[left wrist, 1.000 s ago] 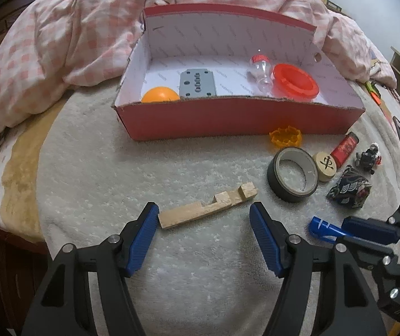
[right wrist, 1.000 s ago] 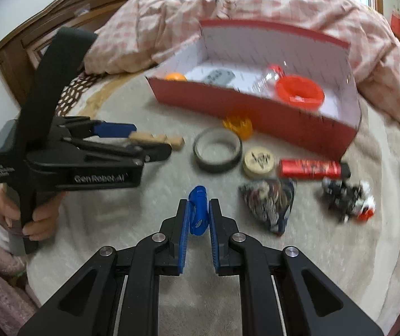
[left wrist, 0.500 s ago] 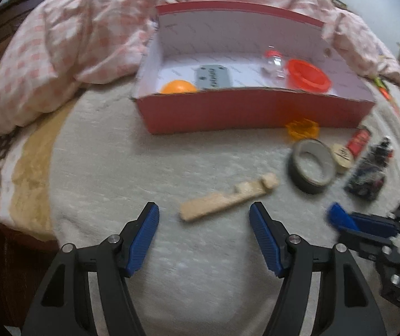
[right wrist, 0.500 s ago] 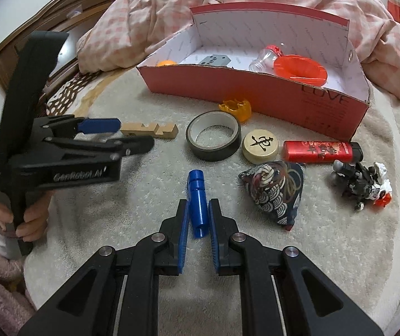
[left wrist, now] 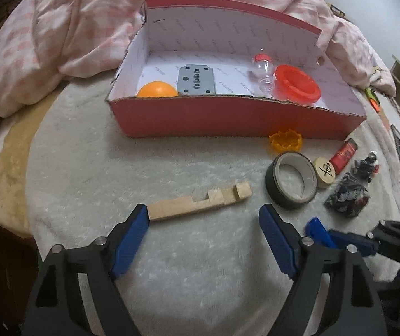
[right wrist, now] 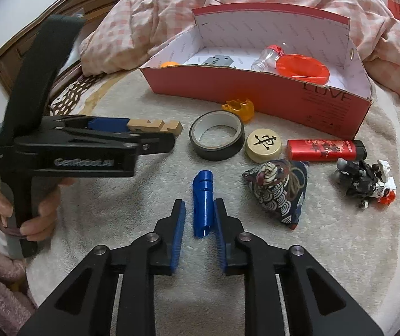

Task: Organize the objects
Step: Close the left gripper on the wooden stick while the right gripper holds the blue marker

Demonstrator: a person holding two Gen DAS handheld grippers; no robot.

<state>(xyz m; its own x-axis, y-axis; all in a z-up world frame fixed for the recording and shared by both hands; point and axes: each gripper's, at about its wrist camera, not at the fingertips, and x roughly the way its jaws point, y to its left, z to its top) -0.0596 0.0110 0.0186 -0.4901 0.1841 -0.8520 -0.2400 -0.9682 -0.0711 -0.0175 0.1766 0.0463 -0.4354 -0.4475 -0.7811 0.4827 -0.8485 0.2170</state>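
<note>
Loose items on blanket, awaiting the red box (left wrist: 227,117): left gripper (left wrist: 204,224) spread wide, framing the wooden block (left wrist: 197,201) for pickup; right gripper (right wrist: 200,218) parted, blue tube (right wrist: 203,201) lying loose between its fingers, unclamped.

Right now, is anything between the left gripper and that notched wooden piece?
Nothing visible. The left gripper is open just short of the wooden piece, only bare blanket between them. The tape roll lies off to the right.
</note>
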